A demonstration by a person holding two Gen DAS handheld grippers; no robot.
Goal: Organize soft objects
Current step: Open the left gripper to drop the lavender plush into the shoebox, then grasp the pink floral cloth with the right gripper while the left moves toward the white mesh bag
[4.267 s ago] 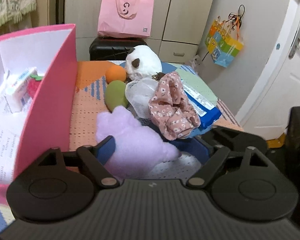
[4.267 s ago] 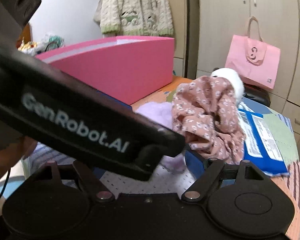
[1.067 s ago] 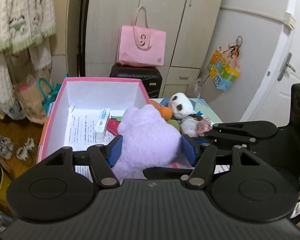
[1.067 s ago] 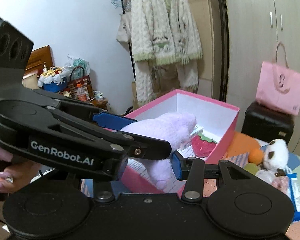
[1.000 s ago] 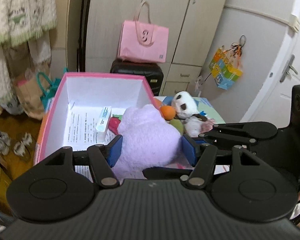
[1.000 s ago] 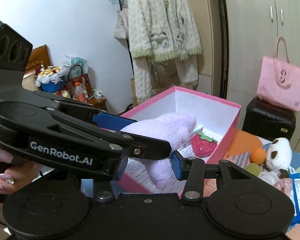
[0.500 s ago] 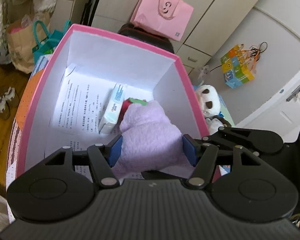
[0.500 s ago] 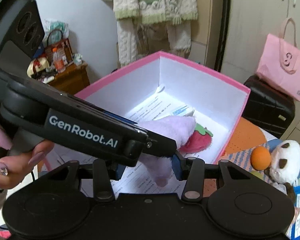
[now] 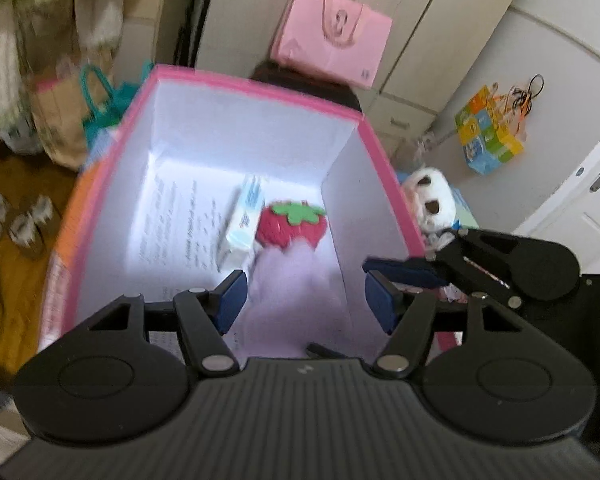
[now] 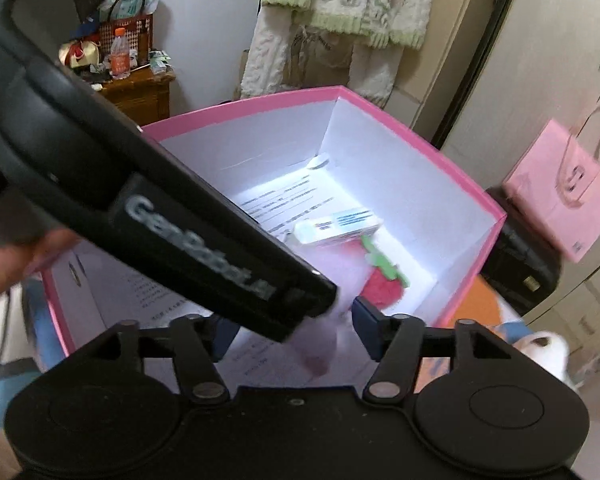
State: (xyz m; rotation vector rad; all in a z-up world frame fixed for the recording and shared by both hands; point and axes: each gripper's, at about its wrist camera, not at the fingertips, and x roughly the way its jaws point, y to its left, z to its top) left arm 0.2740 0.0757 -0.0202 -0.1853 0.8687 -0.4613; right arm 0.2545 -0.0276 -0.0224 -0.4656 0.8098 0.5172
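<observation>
step: releasing purple plush [image 9: 296, 300] into pink box [image 9: 256, 88], beside strawberry toy [image 9: 290, 226] | left hand-held gripper [image 9: 306, 300] spread, pads clear | right hand-held gripper [image 10: 296, 330] just opening, plush loose between | handling: light, squashy, best pinched mid-body

Purple plush toy [image 9: 296, 296]: soft, pale lilac, blurred, lying inside the pink box [image 9: 384, 168]. Red strawberry plush [image 9: 290, 226], green leaf cap, just beyond it, touching.
</observation>
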